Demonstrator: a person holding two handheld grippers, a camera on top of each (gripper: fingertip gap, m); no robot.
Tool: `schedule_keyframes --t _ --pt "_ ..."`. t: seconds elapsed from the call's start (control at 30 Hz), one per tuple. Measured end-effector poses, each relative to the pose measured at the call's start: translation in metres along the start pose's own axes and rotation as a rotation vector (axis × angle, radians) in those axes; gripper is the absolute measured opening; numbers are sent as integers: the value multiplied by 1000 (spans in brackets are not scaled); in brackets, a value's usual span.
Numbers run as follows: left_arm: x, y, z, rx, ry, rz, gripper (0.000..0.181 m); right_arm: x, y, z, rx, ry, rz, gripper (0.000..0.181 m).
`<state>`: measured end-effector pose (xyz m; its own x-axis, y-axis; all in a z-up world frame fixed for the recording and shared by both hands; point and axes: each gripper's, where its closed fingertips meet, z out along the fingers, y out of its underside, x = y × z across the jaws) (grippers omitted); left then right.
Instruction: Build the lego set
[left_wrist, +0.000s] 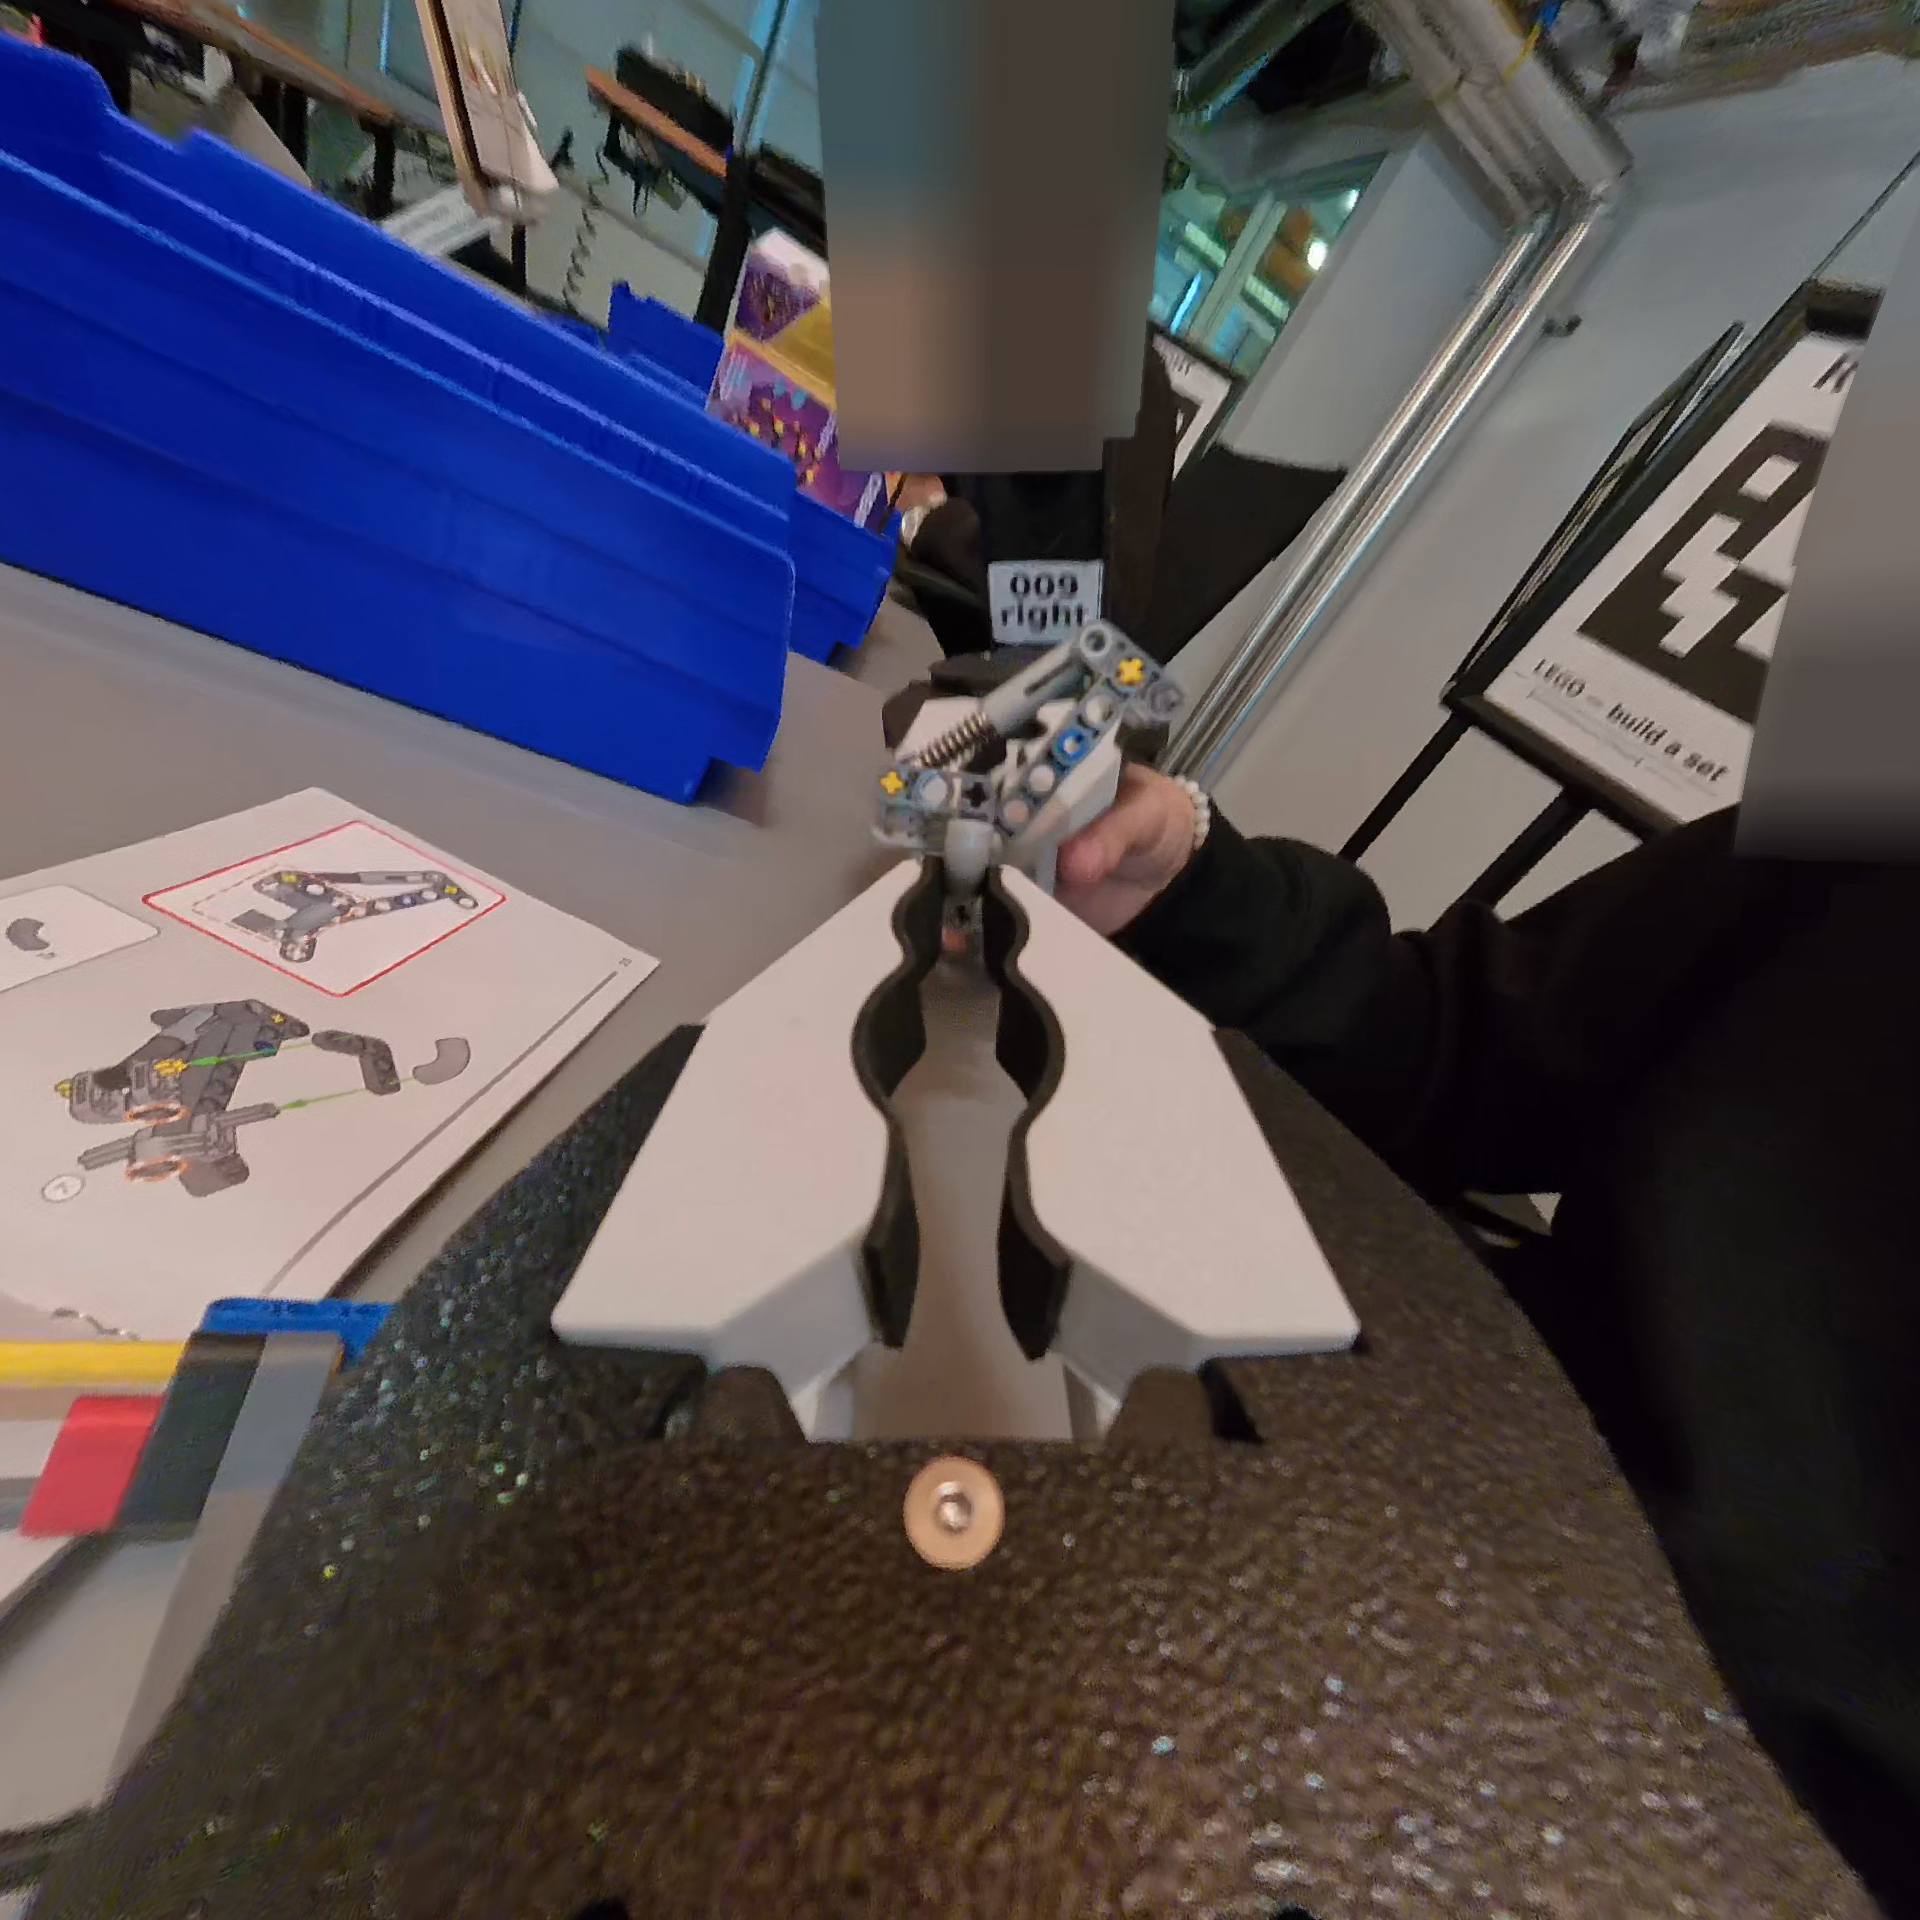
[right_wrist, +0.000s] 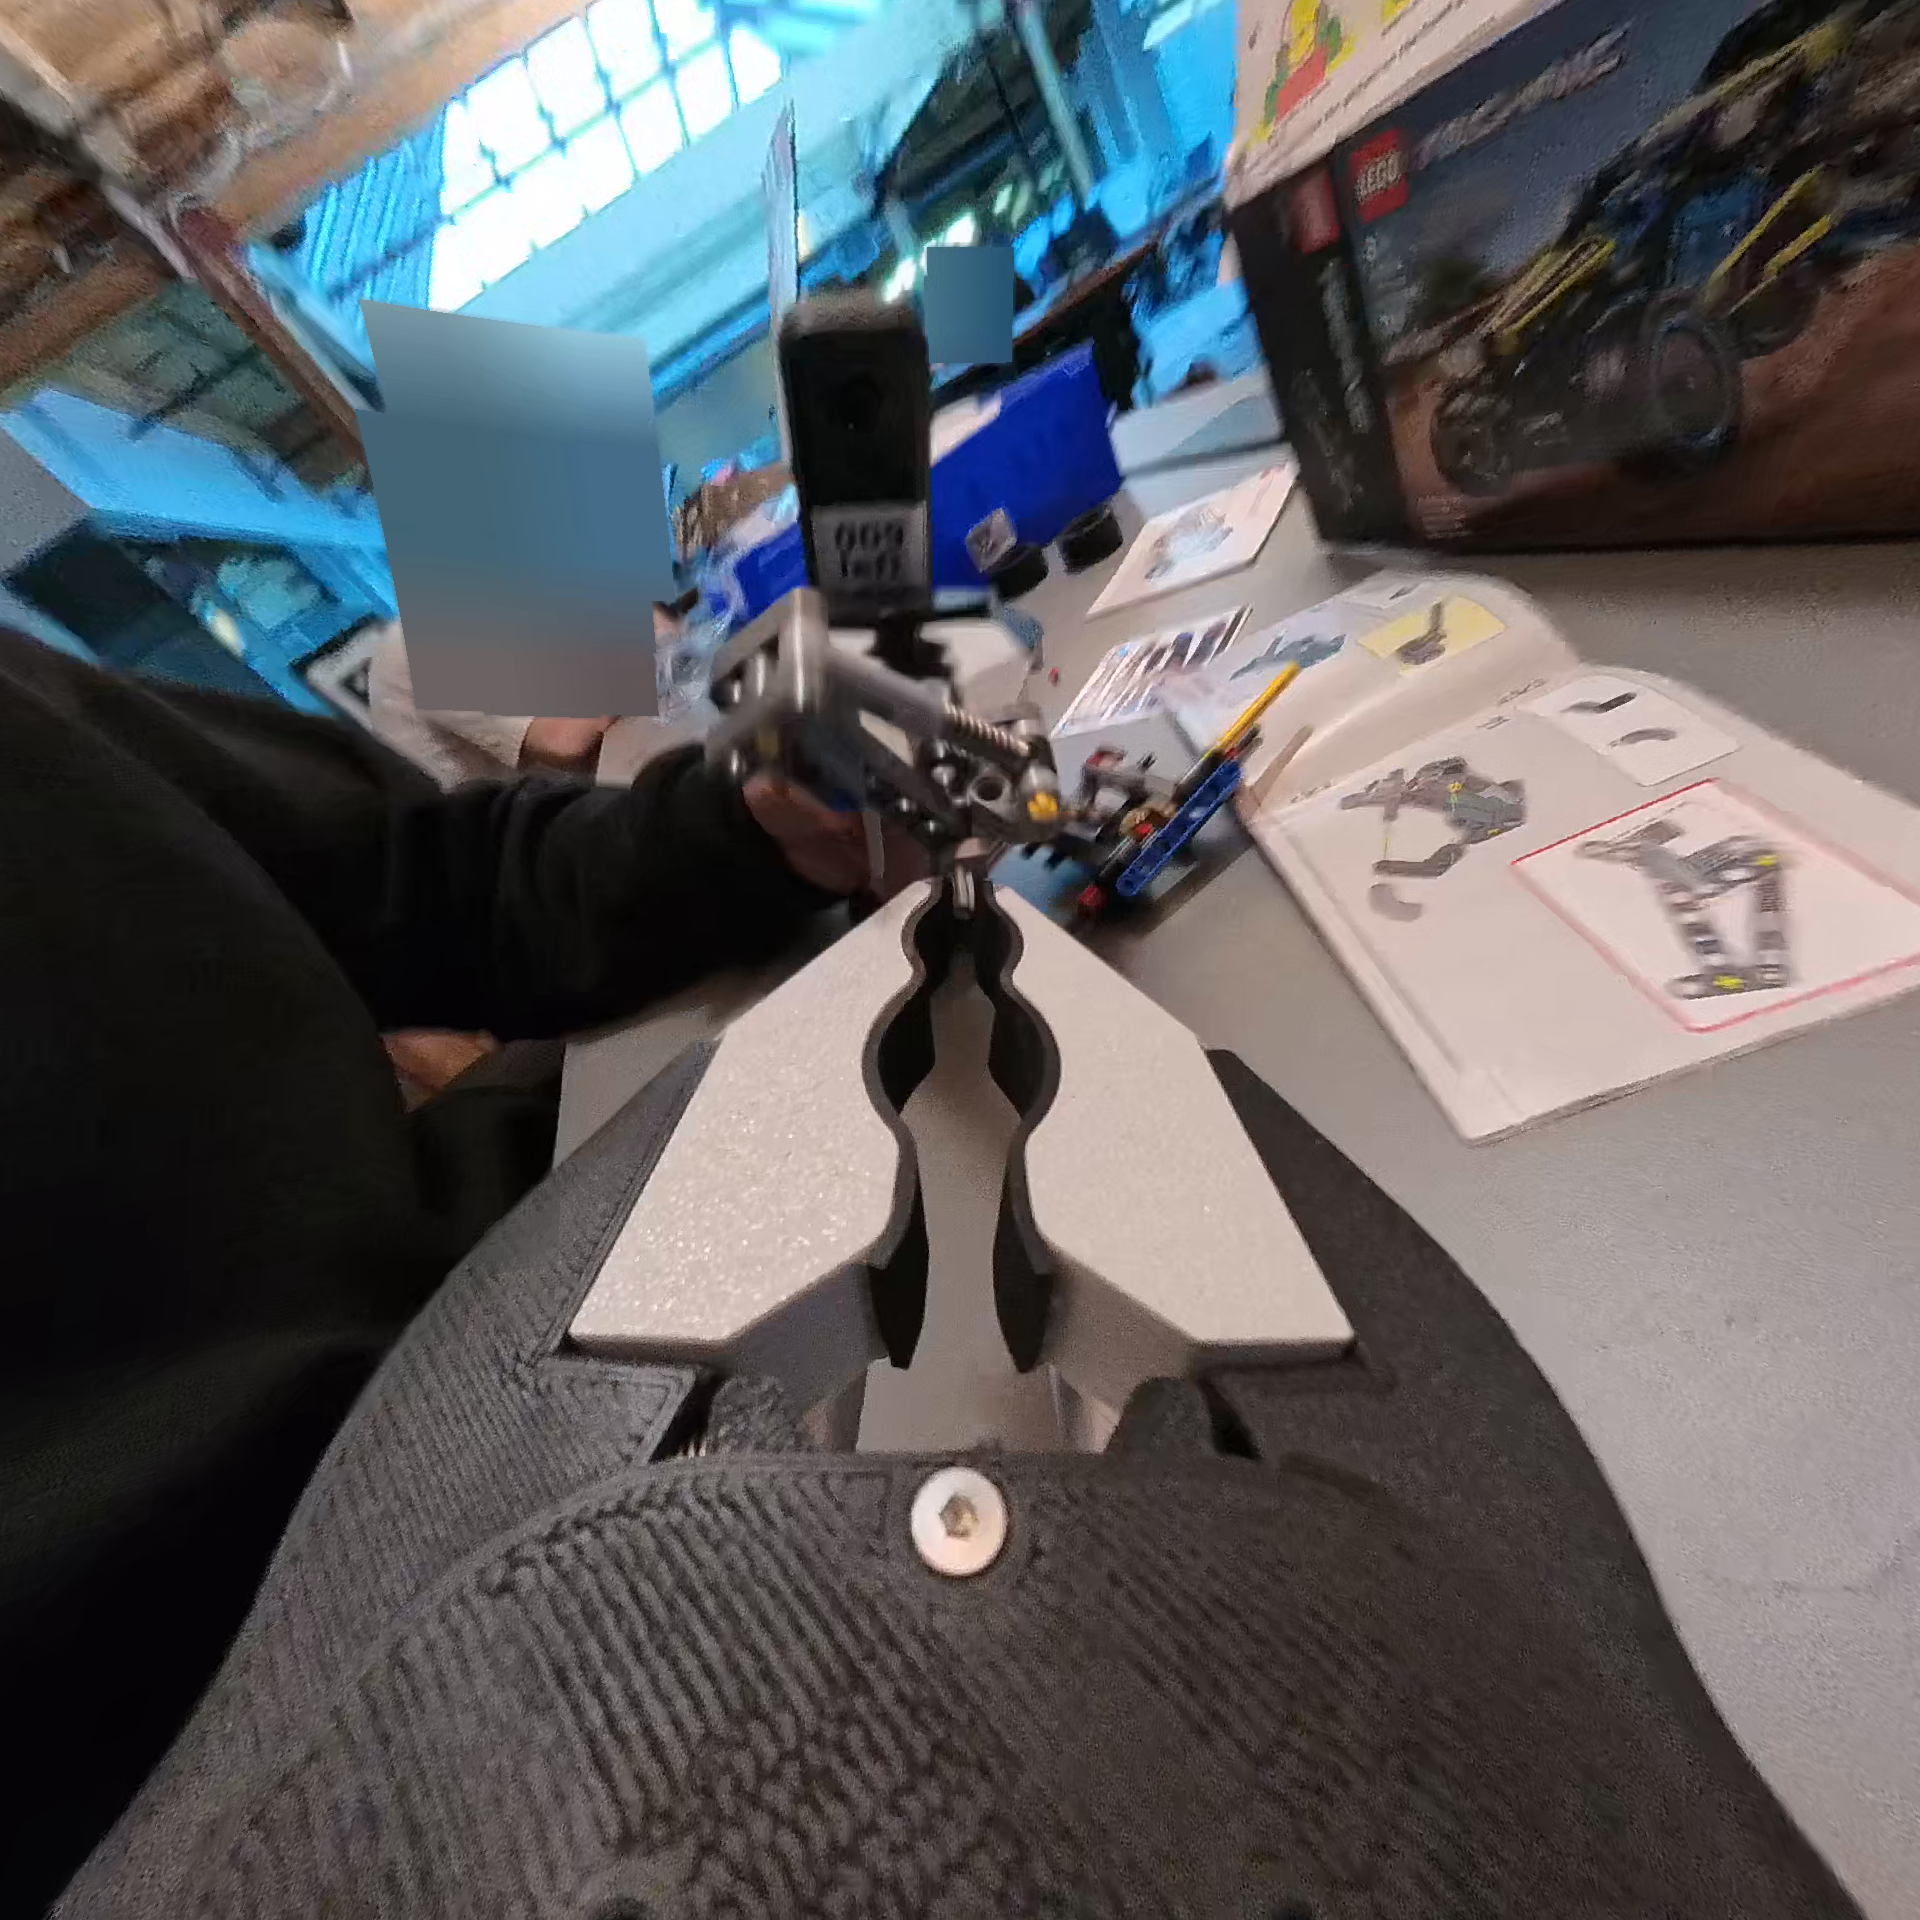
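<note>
Both grippers meet on the grey lego arm (left_wrist: 1023, 743), held in the air above the table (left_wrist: 312, 727); my left gripper (left_wrist: 961, 899) is pinched on a grey peg at its underside; my right gripper (right_wrist: 961, 894) is clamped on the same assembly from the other side. The open manual (right_wrist: 1558, 883) lies beside, showing the target shape. I judge the hold narrow; I'd keep both wrists level and press straight along the peg, since twisting could pop it loose.
</note>
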<state>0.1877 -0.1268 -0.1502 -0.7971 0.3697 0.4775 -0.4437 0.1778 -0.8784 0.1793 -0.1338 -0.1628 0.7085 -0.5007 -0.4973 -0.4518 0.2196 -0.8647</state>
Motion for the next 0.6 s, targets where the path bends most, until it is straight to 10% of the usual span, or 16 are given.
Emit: schedule_keyframes --t 0.6 --pt "5 -17 -9 53 32 77 7 -7 0 18 21 -37 55 3"
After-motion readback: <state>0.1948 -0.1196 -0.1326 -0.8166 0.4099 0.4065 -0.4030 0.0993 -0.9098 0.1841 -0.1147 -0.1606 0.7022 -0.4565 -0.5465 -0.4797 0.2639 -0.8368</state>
